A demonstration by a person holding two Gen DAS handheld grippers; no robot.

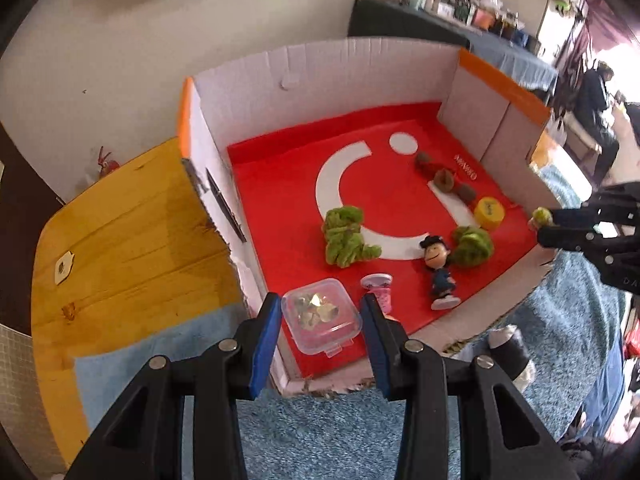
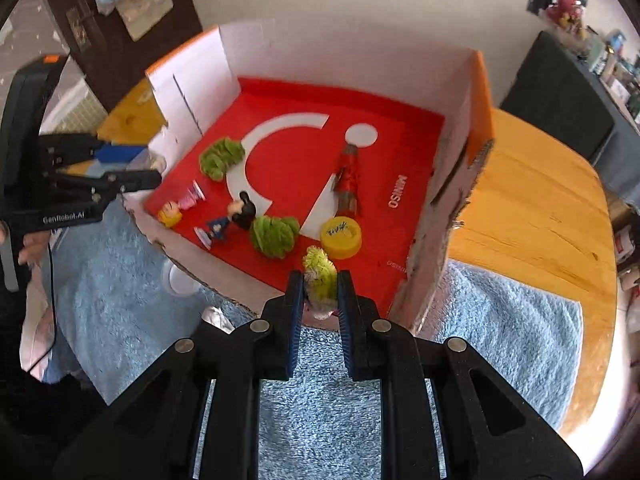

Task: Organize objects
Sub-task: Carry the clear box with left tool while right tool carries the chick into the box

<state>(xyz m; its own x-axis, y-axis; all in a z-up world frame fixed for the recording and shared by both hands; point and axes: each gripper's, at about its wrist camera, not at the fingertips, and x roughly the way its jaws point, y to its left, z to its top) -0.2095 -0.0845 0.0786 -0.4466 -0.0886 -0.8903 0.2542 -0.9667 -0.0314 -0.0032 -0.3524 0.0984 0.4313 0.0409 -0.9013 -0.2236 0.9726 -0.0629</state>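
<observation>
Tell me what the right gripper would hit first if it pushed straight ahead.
Probably the round yellow plastic lid on the red box floor, just beyond the fuzzy green-haired toy in the right gripper; depth is uncertain.

I can read "MINISO" in white letters on the red liner of the cardboard box, near its right wall, and a smaller, fainter copy nearer the box's front edge. On the left gripper, seen from the right wrist, the black body carries "Genrobot.AI" in white. The yellow lid bears dark handwriting I cannot make out.
</observation>
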